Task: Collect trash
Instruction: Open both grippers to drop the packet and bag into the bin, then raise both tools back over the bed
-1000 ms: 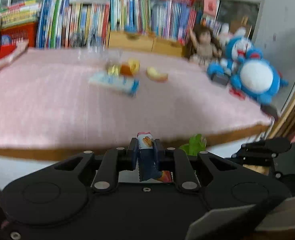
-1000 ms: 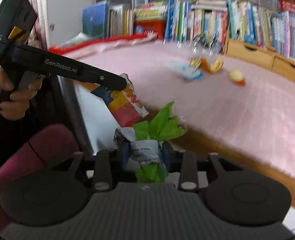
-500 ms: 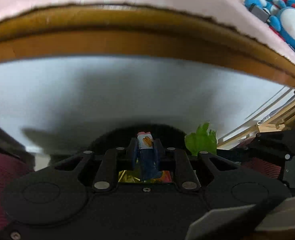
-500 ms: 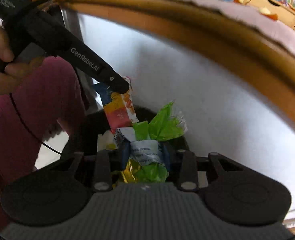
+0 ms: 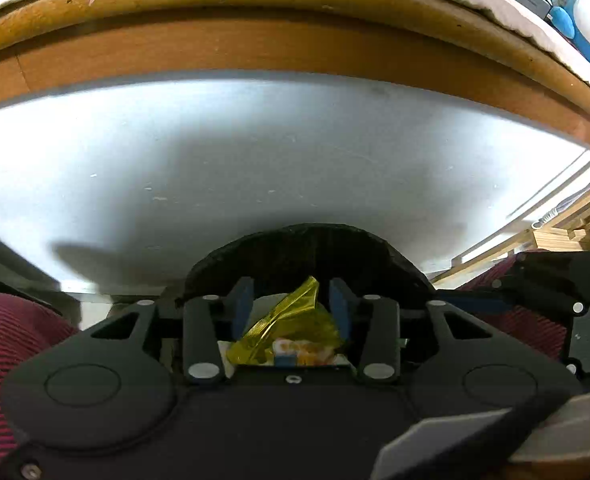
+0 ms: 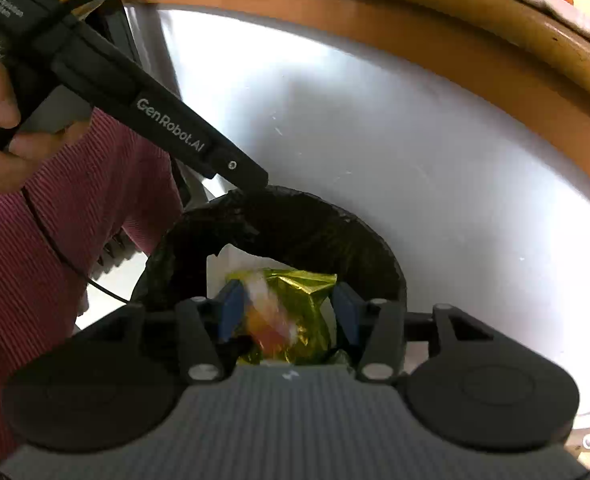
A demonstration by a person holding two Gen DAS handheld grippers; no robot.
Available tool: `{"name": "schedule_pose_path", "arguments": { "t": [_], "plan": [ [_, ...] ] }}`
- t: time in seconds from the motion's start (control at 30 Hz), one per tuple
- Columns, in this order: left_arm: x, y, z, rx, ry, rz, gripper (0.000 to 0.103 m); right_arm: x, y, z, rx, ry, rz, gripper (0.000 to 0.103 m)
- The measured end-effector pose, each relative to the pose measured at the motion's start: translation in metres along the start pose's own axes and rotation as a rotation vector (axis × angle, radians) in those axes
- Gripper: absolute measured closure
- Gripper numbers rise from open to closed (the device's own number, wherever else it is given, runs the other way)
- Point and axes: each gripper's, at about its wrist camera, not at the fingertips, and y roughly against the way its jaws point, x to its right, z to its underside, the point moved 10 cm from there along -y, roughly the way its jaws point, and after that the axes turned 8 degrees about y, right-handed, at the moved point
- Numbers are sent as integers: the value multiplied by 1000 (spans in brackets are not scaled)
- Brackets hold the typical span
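Both claws hang over the black-lined bin (image 6: 295,232) beneath the table edge (image 5: 255,44), the left gripper (image 5: 291,304) and the right gripper (image 6: 287,308) each opening with nothing pinched, while gold foil wrappers (image 6: 299,292) and other trash lie inside below them.

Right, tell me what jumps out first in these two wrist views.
The shiny gold wrapper catches the eye first, lying in the black-lined bin between the blue pads of the right gripper, whose jaws are opening. The left gripper, also opening, hangs over the same bin. The wooden table edge arches across the top.
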Motion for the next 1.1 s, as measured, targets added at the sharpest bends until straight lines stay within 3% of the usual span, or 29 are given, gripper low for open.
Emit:
{"name": "schedule_pose_path", "arguments": {
  "t": [0.27,0.37,0.47,0.63,0.73,0.8,0.87,1.0,1.1],
  "plan": [
    [12,6,-6,15,-19,-9,51,4,6,-9,20,-17,21,37],
    [15,18,-6,-14,-46,-8,52,5,27,-18,48,-4,34,37],
    [23,50,-12,19,-112,50,50,5,61,-29,99,6,54,37],
    [35,111,-44,173,-171,116,43,18,114,-62,225,-11,116,37],
    [43,141,-73,280,-171,162,27,35,138,-89,317,-3,192,34],
    [46,158,-96,366,-177,167,20,49,146,-108,375,-3,240,33],
    [48,170,-117,431,-179,144,19,66,152,-123,418,-19,298,33],
    [47,171,-159,518,-141,131,15,110,155,-151,466,-62,405,30],
    [41,152,-191,510,-85,133,14,143,149,-163,462,-106,460,29]
  ]
}}
